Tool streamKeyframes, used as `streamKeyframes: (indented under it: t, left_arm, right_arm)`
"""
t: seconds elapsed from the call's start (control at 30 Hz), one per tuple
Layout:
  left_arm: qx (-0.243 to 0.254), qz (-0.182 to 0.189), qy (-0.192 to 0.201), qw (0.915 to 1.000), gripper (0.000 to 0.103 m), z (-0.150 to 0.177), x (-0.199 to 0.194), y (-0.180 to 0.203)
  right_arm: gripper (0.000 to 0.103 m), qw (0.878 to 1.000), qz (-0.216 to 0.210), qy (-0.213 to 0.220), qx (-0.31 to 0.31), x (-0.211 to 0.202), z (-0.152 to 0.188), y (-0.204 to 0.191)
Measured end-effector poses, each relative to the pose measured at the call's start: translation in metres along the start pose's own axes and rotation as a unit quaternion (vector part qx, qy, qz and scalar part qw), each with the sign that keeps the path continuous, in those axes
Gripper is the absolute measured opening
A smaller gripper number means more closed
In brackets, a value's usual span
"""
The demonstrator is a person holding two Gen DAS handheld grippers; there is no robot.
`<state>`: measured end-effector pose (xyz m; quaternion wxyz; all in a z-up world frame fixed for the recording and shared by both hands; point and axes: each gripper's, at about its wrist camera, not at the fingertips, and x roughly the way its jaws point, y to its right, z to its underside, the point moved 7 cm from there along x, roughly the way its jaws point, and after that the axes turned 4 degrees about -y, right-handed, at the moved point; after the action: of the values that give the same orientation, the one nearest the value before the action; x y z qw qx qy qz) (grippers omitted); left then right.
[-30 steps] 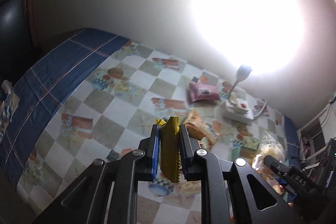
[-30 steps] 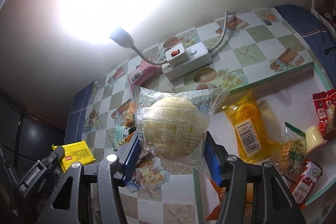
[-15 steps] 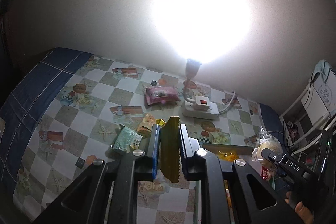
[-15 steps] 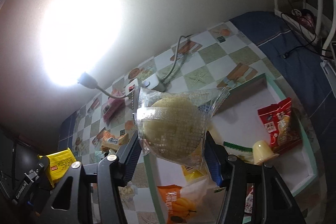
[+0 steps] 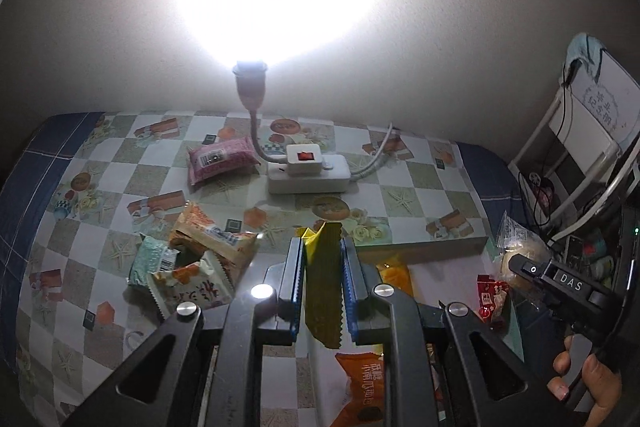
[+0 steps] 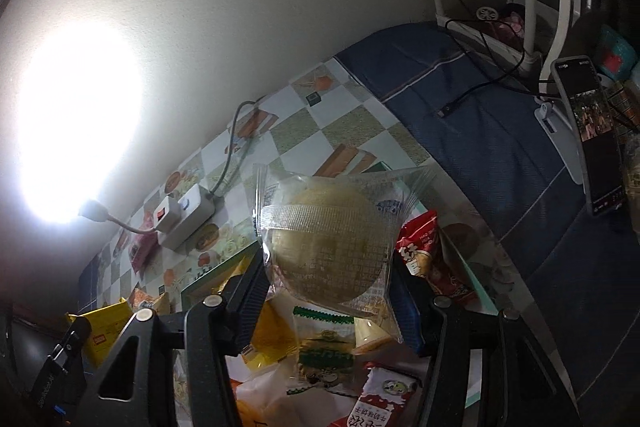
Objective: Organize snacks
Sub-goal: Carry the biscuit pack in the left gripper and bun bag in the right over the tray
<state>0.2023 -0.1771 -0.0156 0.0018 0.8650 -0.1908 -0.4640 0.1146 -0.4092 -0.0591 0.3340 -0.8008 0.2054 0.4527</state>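
Snacks are split between two places: a loose heap on the chequered, picture-printed cloth of the counter [image 5: 412, 183], and a shallow white tray with a green rim [image 5: 420, 247] that already carries several packets. Taking that tray as the landmark, the left tongs [image 5: 322, 279] hang over its near-left corner, pinched tight on a flat yellow foil packet [image 5: 323, 291] that stands on edge between the blue pads, its long axis running straight out along the fingers and its saw-tooth end towards the camera. The right tongs [image 6: 328, 291] are part-way closed on a round pale bun sealed in a clear printed plastic bag [image 6: 326, 239]; from the right wrist view the bun hangs above the tray's middle, with a red crinkled packet [image 6: 428, 259], a green-and-white biscuit packet [image 6: 326, 347] and an orange bag [image 5: 360, 383] lying beneath it inside the rim. So both loads are already above the tray, and the coming move looks like a straight drop, not a carry; the right one seems nearer the open floor of the tray, while the left one sits close to the rim and may want a nudge inward before release. Left of the tray, still on the cloth, lie an orange-and-white wafer packet [image 5: 212, 231], a mint-green packet [image 5: 150, 263] and a white packet with red print [image 5: 192, 289]. Beyond the tray stand a pink wrapped pack [image 5: 220, 159] and a white power strip with a gooseneck lamp [image 5: 306, 173].
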Motion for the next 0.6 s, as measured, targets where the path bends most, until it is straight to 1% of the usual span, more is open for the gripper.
streamKeyframes:
  t: [0.13, 0.23, 0.33, 0.47, 0.6]
  left_arm:
    - [0.028, -0.002, -0.012, 0.9995, 0.018, 0.008, 0.017, 0.020]
    - [0.051, -0.022, -0.016, 0.9983, 0.018, 0.012, 0.027, 0.028]
    - [0.062, -0.026, -0.024, 0.9975, 0.018, 0.016, 0.036, 0.032]
    - [0.086, -0.062, -0.028, 0.9940, 0.018, 0.021, 0.045, 0.031]
    - [0.095, -0.065, -0.043, 0.9924, 0.018, 0.028, 0.055, 0.033]
  right_arm:
    - [0.060, 1.000, 0.006, -0.006, -0.001, 0.009, 0.000, 0.002]
    - [0.060, 1.000, 0.010, -0.015, -0.005, 0.016, 0.003, 0.002]
    - [0.060, 1.000, 0.011, -0.025, -0.010, 0.024, 0.006, 0.001]
    - [0.060, 0.999, 0.022, -0.038, -0.018, 0.034, 0.011, 0.000]
    - [0.060, 0.998, 0.031, -0.049, -0.025, 0.042, 0.016, 0.000]
